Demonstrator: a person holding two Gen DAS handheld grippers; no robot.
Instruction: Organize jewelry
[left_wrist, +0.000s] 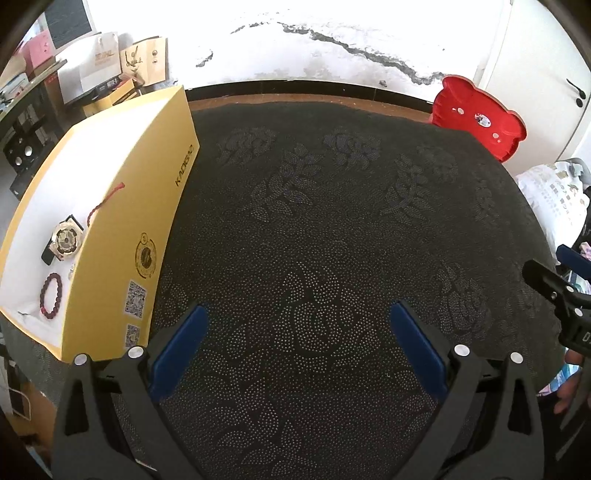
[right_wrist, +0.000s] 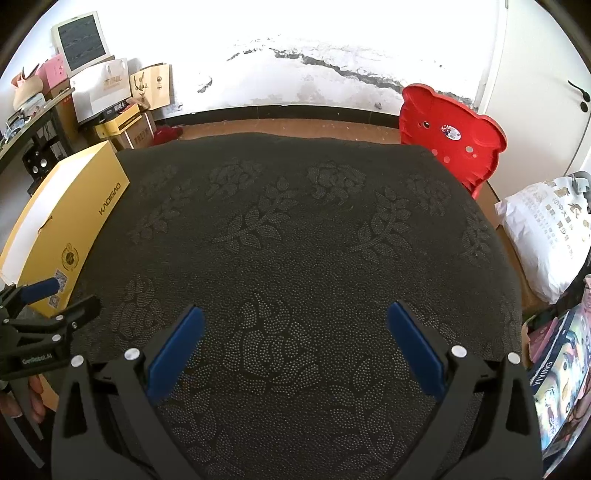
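The yellow box (left_wrist: 110, 206) at the table's left edge holds a gold watch (left_wrist: 65, 239), a dark red bead bracelet (left_wrist: 50, 295) and a red cord (left_wrist: 105, 201) — both grippers, left (left_wrist: 298, 314) and right (right_wrist: 295, 315), hover spread and empty over the dark floral tablecloth (left_wrist: 332, 221); a red chair (right_wrist: 454, 144) stands behind.

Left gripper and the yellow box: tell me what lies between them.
Only bare dark floral tablecloth lies between the left gripper and the yellow box, per the left wrist view.
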